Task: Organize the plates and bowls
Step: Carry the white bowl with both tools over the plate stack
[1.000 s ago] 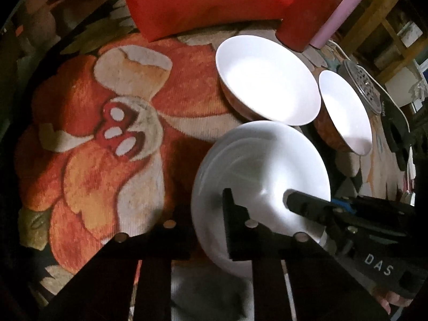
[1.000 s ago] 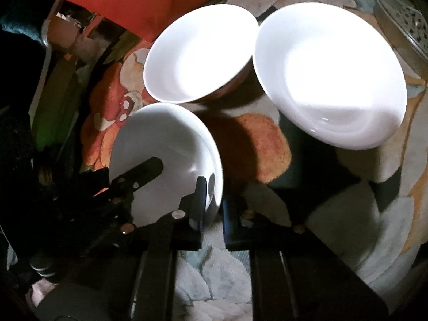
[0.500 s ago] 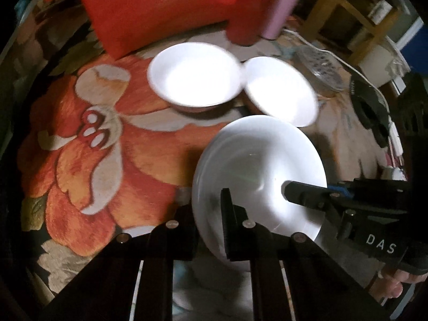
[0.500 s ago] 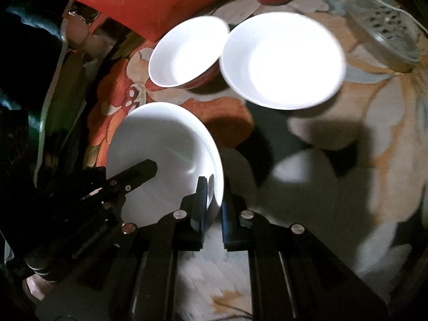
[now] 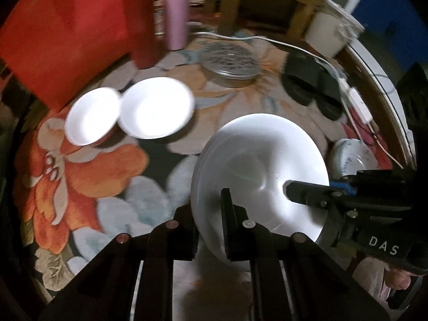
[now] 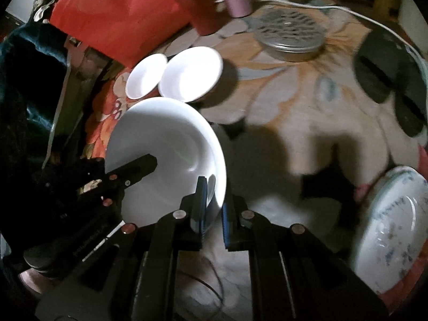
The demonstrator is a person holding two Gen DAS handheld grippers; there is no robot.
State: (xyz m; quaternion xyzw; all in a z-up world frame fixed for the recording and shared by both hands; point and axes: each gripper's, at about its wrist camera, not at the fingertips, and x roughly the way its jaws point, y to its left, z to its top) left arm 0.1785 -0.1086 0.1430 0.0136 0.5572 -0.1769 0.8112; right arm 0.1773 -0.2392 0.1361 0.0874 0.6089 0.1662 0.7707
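White plate (image 5: 256, 165) btwn L tool (image 5: 208, 230) & R tool (image 6: 212, 208), rim-pinched

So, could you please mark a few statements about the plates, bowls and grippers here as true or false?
1. Both hand-held grippers grip the rim of one large white plate. True: left hand-held gripper, right hand-held gripper.
2. The two white bowls are stacked inside each other. False: they sit side by side.
3. A patterned plate lies on the right of the right wrist view. True.
4. The pink bottle lies on its side. False: it stands upright.
5. The large white plate holds food. False: it is empty.
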